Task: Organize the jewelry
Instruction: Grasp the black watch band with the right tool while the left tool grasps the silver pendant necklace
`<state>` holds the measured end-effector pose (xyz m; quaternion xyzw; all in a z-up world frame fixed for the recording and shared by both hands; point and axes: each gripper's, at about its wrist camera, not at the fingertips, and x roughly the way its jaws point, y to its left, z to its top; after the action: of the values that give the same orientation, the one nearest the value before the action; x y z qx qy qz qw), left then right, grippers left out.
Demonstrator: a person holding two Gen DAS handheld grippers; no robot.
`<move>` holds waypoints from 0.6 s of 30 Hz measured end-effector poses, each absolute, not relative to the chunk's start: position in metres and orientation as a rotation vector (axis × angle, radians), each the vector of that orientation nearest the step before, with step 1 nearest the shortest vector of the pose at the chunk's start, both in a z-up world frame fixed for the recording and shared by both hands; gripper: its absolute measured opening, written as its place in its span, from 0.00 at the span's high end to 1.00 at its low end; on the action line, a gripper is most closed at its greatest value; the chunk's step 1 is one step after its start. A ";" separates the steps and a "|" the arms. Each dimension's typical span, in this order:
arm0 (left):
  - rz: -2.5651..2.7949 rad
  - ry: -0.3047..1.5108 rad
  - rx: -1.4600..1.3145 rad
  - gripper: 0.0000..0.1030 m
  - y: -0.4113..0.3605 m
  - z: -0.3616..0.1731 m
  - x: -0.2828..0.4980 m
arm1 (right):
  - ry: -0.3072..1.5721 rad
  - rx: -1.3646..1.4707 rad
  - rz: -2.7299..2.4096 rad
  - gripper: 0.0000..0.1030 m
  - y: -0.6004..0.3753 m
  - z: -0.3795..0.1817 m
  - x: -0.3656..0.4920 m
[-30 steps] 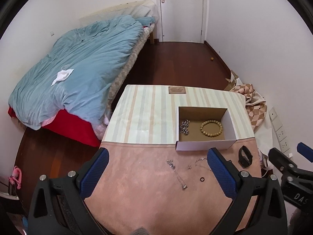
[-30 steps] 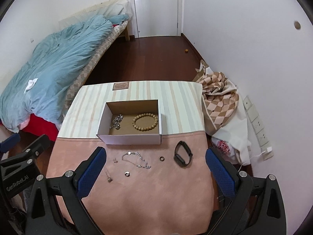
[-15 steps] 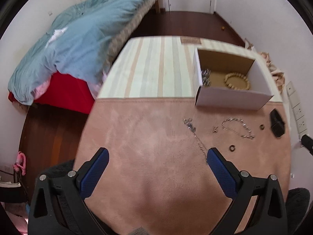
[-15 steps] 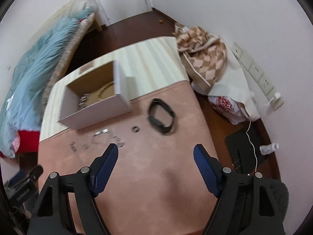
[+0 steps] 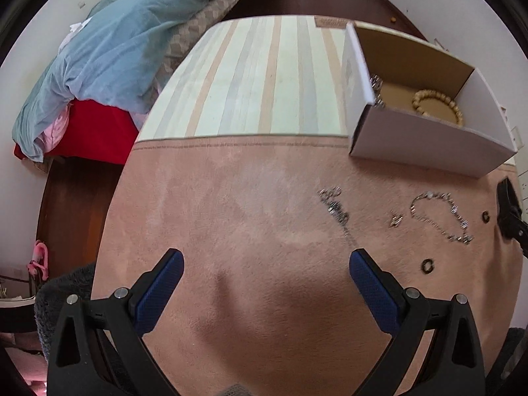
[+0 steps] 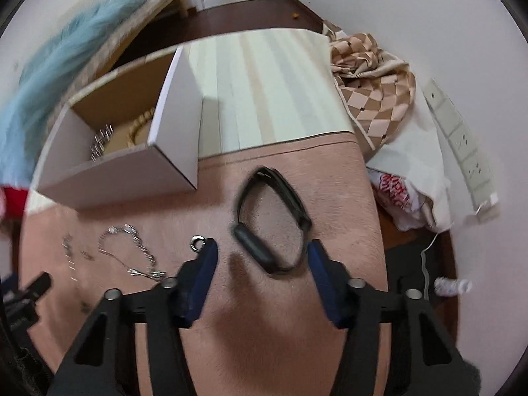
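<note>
While both grippers point steeply down at a pink plush tabletop (image 5: 250, 217), the scene reads from left to right as follows. At far left a bed with a blue duvet (image 5: 109, 52) stands beside the tabletop. The left gripper (image 5: 265, 280) hangs over bare pink cloth, its blue fingers (image 5: 158, 290) spread wide with nothing between them. To its right lie loose pieces of jewelry: a silver chain (image 5: 335, 209), a small earring (image 5: 395, 220), a silver bracelet (image 5: 440, 216) in a loop and two dark rings (image 5: 427, 265). Behind them an open white cardboard box (image 5: 425, 147) holds a wooden bead bracelet (image 5: 437, 105) and some silver pieces. Further right, the right gripper (image 6: 262, 257) sits low over a black wristband (image 6: 272, 221), which lies flat on the pink cloth near the box. Its fingers (image 6: 206, 264) have just been closing and now bracket the band's near end, one on each side, not visibly pressing it. At far right a checked cloth (image 6: 369, 85) lies heaped against the wall.
</note>
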<state>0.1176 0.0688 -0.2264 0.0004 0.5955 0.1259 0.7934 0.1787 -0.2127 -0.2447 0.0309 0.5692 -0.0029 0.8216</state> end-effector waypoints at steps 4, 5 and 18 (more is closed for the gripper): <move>0.248 1.304 -0.009 0.01 0.075 -0.233 0.105 | 1.180 0.056 0.021 0.64 -0.208 -0.245 0.178; 0.233 1.307 -0.013 0.01 0.074 -0.233 0.102 | 1.172 0.059 0.028 0.64 -0.207 -0.243 0.176; 0.036 1.286 0.002 0.31 0.016 -0.244 0.088 | 1.137 0.107 0.044 0.65 -0.196 -0.225 0.134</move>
<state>0.0882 0.0155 -0.2445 0.0010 0.5995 0.0167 0.8002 0.1341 -0.1963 -0.2249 0.0506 0.5379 0.0206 0.8412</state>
